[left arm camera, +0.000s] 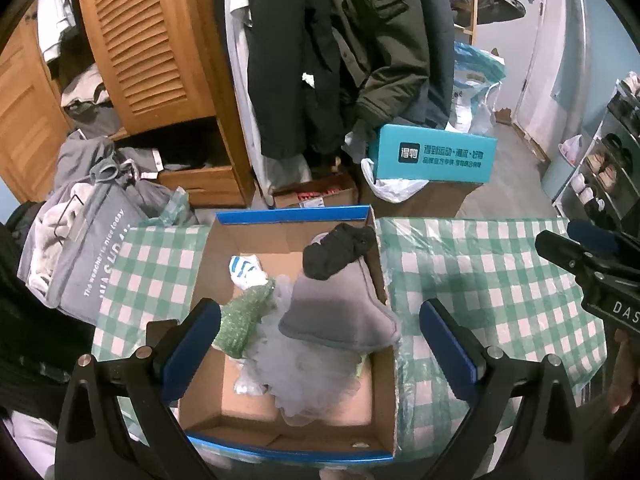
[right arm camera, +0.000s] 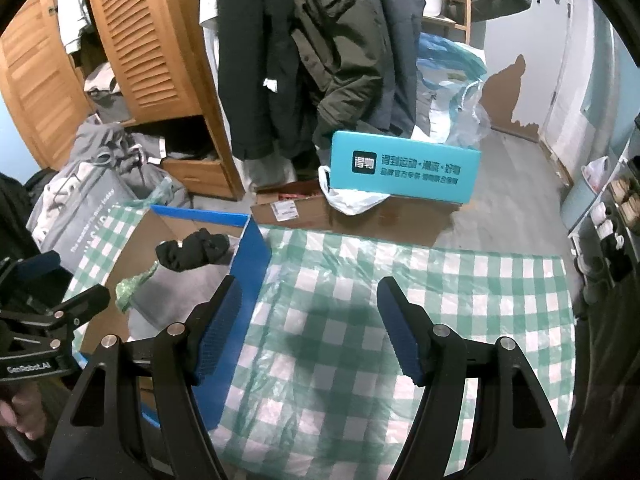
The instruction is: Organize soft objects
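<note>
A cardboard box with blue rims (left arm camera: 382,280) stands on the green-checked tablecloth (left arm camera: 480,272). Inside lie a grey felt piece (left arm camera: 336,312), a black cloth (left arm camera: 340,252), a green knitted item (left arm camera: 244,316), a blue-striped white sock (left arm camera: 246,270) and a grey mesh puff (left arm camera: 304,376). My left gripper (left arm camera: 320,340) hovers open and empty over the box. My right gripper (right arm camera: 308,320) is open and empty above bare tablecloth (right arm camera: 360,320), right of the box (right arm camera: 250,264). The black cloth (right arm camera: 194,254) and the left gripper (right arm camera: 60,312) show in the right wrist view.
Beyond the table stand a teal box (left arm camera: 434,158) on a cardboard carton, hanging coats (left arm camera: 340,48), a wooden louvred wardrobe (left arm camera: 148,40), a grey laundry bag (left arm camera: 88,264) at left and a shoe rack (left arm camera: 608,168) at right.
</note>
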A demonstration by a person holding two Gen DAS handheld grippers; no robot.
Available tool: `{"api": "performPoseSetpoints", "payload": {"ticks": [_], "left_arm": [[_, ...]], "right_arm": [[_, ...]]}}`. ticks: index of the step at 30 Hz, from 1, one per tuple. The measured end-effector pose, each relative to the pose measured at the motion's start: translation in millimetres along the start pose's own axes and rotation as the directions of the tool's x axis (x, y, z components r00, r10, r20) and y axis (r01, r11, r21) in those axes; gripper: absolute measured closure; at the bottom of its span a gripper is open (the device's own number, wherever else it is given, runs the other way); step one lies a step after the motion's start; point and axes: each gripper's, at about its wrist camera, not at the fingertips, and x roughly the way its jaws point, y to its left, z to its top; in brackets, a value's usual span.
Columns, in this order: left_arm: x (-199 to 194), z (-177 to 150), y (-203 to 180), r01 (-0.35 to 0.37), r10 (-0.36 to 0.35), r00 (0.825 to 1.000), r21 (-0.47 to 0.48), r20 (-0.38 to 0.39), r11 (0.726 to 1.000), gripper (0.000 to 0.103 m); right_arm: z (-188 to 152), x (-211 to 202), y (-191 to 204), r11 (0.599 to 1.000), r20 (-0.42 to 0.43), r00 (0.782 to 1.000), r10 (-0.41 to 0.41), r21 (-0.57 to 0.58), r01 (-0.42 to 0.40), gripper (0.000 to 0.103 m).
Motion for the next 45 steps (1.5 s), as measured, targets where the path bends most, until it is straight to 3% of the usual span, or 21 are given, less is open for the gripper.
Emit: {"api": "performPoseSetpoints", "payload": {"ticks": [24, 45], "left_arm": [[3, 0, 2, -0.046, 0.046, 0.999, -0.01, -0.013, 0.999, 0.002], [4, -1, 6, -0.044, 0.044, 0.999, -0.013, -0.016, 0.999, 0.002]], "right_arm": [[-2, -4, -12, 1.0, 0.004, 1.0, 0.006, 0.01, -0.006, 0.033], [-5, -3, -7, 1.0, 0.0, 1.0, 0.007, 0.007, -0.007, 0.033]]}}
